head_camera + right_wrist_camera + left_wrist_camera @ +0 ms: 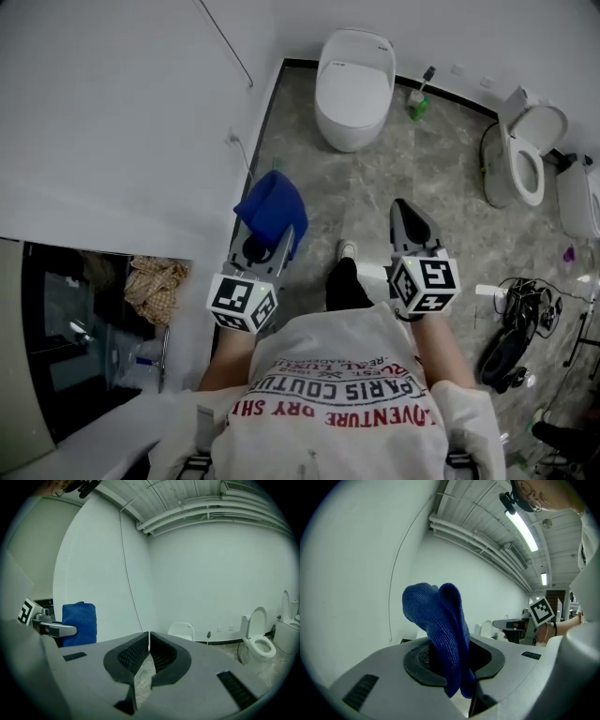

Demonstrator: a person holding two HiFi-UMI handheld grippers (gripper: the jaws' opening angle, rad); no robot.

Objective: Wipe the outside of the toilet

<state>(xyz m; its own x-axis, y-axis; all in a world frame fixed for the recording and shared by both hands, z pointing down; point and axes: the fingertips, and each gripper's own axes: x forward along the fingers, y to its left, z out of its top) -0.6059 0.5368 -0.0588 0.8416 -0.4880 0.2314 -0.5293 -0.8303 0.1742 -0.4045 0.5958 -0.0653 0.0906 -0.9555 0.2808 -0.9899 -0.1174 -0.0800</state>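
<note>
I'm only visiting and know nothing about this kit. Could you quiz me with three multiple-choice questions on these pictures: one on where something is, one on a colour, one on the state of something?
1. Where in the head view is the toilet with its lid raised?
A. at the right
B. against the left wall
C. between the two grippers

2. What colour is the cloth?
A. yellow
B. blue
C. white

3. How does the right gripper stand?
A. shut on the cloth
B. wide open
C. shut, with nothing in it

Answers:
1 A: it stands at the right side of the head view, far from the left wall.
2 B: the cloth clamped in the left gripper is plainly blue.
3 C: in the right gripper view its jaws meet and nothing lies between them.
</note>
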